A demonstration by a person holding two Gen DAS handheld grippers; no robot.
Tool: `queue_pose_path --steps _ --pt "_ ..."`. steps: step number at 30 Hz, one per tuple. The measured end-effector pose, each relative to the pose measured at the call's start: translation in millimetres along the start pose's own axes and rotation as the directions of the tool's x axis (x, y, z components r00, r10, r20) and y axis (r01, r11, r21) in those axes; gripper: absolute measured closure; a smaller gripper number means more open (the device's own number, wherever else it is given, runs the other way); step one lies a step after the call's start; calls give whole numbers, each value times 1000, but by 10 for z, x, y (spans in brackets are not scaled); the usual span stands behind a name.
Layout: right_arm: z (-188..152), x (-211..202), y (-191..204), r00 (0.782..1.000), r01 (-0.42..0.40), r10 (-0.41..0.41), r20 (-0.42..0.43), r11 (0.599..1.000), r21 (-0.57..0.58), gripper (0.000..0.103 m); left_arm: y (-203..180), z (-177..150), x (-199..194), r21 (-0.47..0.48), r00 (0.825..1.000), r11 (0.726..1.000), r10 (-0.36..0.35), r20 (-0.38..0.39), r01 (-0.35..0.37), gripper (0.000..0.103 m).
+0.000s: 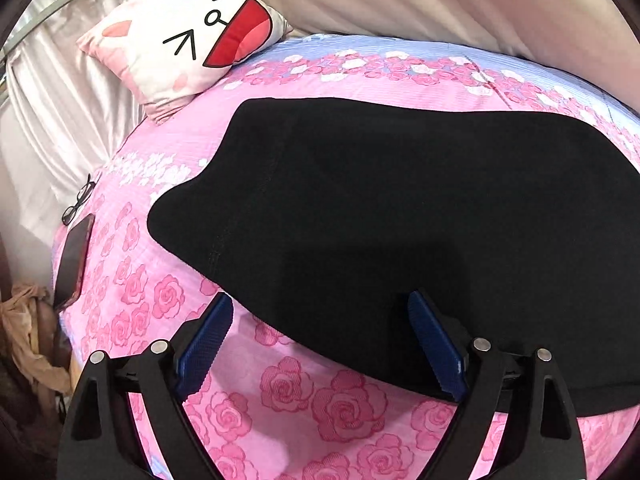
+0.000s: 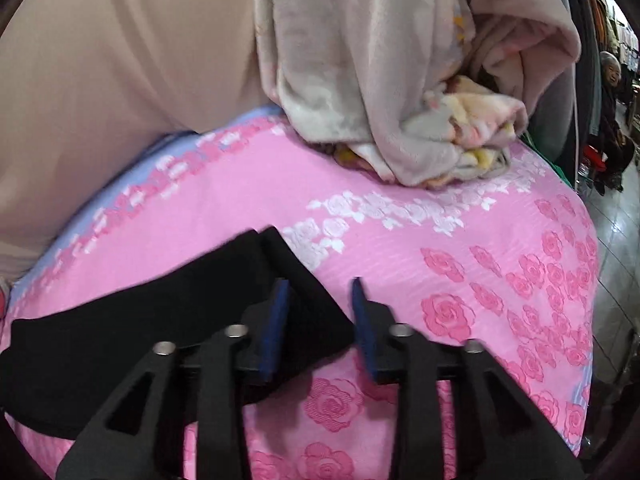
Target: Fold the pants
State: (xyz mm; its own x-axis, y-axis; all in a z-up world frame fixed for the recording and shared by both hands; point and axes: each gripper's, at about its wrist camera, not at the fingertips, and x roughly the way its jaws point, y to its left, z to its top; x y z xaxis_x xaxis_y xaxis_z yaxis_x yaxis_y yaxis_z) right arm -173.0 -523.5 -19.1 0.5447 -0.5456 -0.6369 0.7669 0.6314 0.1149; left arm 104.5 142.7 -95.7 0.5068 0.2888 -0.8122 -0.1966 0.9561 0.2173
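The black pants [image 1: 380, 220] lie flat on the pink rose-print bed cover [image 1: 280, 400], spread across the middle. My left gripper [image 1: 320, 304] is open wide, its blue pads [image 1: 208, 344] straddling the near edge of the pants. In the right wrist view the end of the pants [image 2: 160, 312] reaches in from the left, with a folded-up corner between the fingers. My right gripper [image 2: 320, 288] is open around that corner, holding nothing.
A cartoon-face pillow [image 1: 188, 36] lies at the far left. Glasses [image 1: 78, 204] and a dark phone [image 1: 74, 256] lie at the bed's left edge. A bundled beige blanket [image 2: 400, 80] sits at the far side. A person [image 2: 608, 112] sits beyond the bed's right edge.
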Motion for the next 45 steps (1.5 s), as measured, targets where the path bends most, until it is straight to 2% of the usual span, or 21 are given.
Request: queue_pose_path --steps 2,4,5,6,8,11,13,16,20,24,25,26,27,28,31,33,35,39,41,43,45 --pt "95 20 156 1000 -10 10 1 998 -67 33 -49 22 -30 10 1000 1000 1 4 -1 16" --pt "172 112 362 1000 -12 12 -1 988 -156 32 -104 37 -75 12 1000 1000 -5 16 5 16" --pt "206 193 456 1000 -20 16 -21 980 -196 34 -136 38 -107 10 1000 1000 -9 23 9 16" --pt "206 330 537 998 -17 2 -64 972 -235 50 -166 36 -138 12 999 1000 -19 28 19 16" --pt "173 449 616 993 -34 3 -116 965 -262 52 -194 28 -180 17 999 1000 -16 36 15 16" --pt "150 305 701 998 -20 1 -68 960 -280 50 -119 4 -260 10 998 1000 22 61 -22 16" --pt "153 145 680 1000 3 -7 -12 962 -273 32 18 2 -277 -21 996 998 55 67 -54 16" --pt "167 -52 559 1000 9 -3 24 969 -248 29 172 34 -241 -54 996 996 74 58 -70 16" --pt "173 -41 414 1000 -21 21 -6 980 -197 28 169 91 -191 -77 997 996 52 49 -48 16" --pt "123 212 507 996 -70 55 -74 973 -220 28 -126 109 -166 -23 999 999 24 47 -23 16" --pt "104 273 548 995 -74 55 -87 970 -230 30 -202 110 -167 -5 999 1000 18 48 -18 16" --pt "90 345 584 993 -76 51 -105 967 -243 57 -298 112 -176 16 999 1000 10 49 -11 16" --pt "93 404 608 992 -61 31 -122 966 -251 94 -368 113 -187 32 999 999 6 50 -8 16" --pt "127 377 632 994 -46 19 -105 964 -263 97 -401 113 -197 42 999 999 4 52 -7 16" --pt "300 39 642 999 5 9 40 944 -329 97 -449 125 -261 66 998 998 11 66 -16 16" --pt "332 176 488 999 31 -27 18 947 -321 94 -461 123 -224 78 999 997 9 54 -13 16" --pt "189 591 330 989 14 -60 -138 950 -312 91 -488 102 -134 86 999 996 18 30 -20 16" --pt "202 231 304 999 41 -46 -15 964 -262 60 -486 47 -75 77 1000 997 17 18 -18 16" --pt "205 -48 305 998 45 -35 50 974 -220 52 -440 45 -81 69 1000 997 19 18 -21 16" --pt "138 -292 469 997 -11 29 73 972 -235 52 -317 57 -84 35 999 999 34 24 -35 16" --pt "51 -364 704 995 -77 92 40 956 -284 53 -225 70 -61 11 999 1000 27 26 -28 16"
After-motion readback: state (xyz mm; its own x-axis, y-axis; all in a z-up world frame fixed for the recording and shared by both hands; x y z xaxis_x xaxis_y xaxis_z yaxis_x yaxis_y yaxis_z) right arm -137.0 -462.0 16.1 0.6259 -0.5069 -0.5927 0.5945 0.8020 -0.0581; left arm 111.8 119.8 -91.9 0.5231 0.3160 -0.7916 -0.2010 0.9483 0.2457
